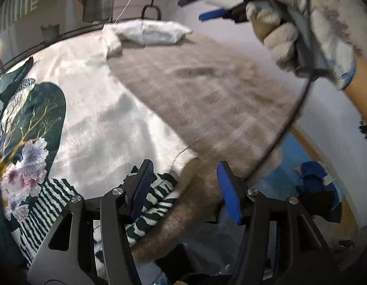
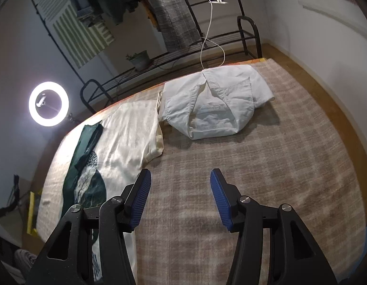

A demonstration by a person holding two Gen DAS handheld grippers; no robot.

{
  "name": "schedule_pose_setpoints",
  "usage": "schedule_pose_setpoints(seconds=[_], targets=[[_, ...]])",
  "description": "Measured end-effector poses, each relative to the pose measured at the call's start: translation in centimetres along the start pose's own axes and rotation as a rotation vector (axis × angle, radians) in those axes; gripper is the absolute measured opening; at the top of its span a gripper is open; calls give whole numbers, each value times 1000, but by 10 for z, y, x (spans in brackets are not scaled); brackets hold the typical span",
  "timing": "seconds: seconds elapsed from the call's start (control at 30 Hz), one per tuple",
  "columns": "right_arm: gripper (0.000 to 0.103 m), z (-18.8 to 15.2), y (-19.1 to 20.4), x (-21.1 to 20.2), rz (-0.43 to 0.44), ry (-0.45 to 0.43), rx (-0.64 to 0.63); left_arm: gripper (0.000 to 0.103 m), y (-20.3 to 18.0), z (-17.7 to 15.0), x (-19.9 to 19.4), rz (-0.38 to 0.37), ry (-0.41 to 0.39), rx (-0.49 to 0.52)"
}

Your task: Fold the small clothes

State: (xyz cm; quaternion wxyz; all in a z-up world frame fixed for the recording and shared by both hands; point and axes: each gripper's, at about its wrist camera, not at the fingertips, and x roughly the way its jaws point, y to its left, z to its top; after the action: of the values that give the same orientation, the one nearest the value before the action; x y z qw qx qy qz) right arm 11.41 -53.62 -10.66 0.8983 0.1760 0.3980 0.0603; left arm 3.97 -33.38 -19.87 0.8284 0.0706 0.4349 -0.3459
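Two garments lie on a beige plaid blanket point(image 2: 266, 166) that covers the work surface. A folded white shirt point(image 2: 216, 104) sits at the far side, collar up, near the blanket's far edge. A cream printed garment point(image 2: 126, 133), bearing a dark green patch with a bird, gold branches and pale flowers, is spread flat on the left half; its near-right corner point(image 1: 185, 156) ends just before the left gripper.

The left gripper point(image 1: 183, 185) hangs low over that near corner, its blue-padded fingers point(image 1: 227, 190) spread wide and holding nothing; green-and-white striped cloth point(image 1: 155, 201) shows between and below them. The right gripper point(image 2: 181, 197) hovers above bare blanket, just right of the cream garment, fingers likewise wide apart and empty.

From the left wrist camera, a gloved right hand point(image 1: 309, 26) grips the other tool's handle at upper right, a black cable point(image 1: 285, 125) trailing down from it. A lit ring light point(image 2: 48, 103) glows at left, beyond the blanket, and a black metal rack point(image 2: 174, 54) stands behind, with a small potted plant point(image 2: 139, 59) on it.
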Motion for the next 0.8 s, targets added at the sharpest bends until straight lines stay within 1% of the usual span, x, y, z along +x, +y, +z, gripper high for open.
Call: schedule_pose_setpoints(seconds=[0.03, 0.07, 0.1, 0.13, 0.17, 0.2, 0.27, 0.33, 0.43, 0.63, 0.7, 0.77, 0.8], targets=[[51, 1, -1, 7, 8, 6, 7, 57, 2, 0, 7, 21, 15, -7], [51, 1, -1, 13, 17, 15, 13, 57, 4, 2, 7, 33, -5, -13], [51, 2, 0, 22, 26, 25, 20, 47, 5, 3, 8, 38, -7, -20], [51, 2, 1, 31, 33, 36, 26, 29, 8, 5, 9, 49, -7, -35], [51, 3, 2, 40, 42, 46, 33, 18, 11, 6, 9, 58, -9, -47], [51, 3, 3, 50, 55, 55, 44, 4, 17, 8, 11, 58, -5, -66], [51, 5, 6, 69, 90, 70, 78, 2, 28, 10, 10, 24, -9, -123], [51, 6, 9, 90, 130, 83, 117, 2, 40, 8, 4, 11, -17, -189], [51, 9, 15, 121, 158, 112, 162, 1, 48, 6, -8, -8, -39, -246], [52, 14, 23, 169, 151, 157, 243, 1, 52, 3, -22, -8, -63, -263], [51, 21, 23, 174, 150, 135, 270, 1, 54, 2, -27, -20, -65, -272], [32, 27, 24, 179, 158, 132, 295, 1, 56, 2, -29, -27, -68, -280], [8, 29, 25, 181, 165, 139, 303, 1, 57, 1, -31, -33, -69, -286]])
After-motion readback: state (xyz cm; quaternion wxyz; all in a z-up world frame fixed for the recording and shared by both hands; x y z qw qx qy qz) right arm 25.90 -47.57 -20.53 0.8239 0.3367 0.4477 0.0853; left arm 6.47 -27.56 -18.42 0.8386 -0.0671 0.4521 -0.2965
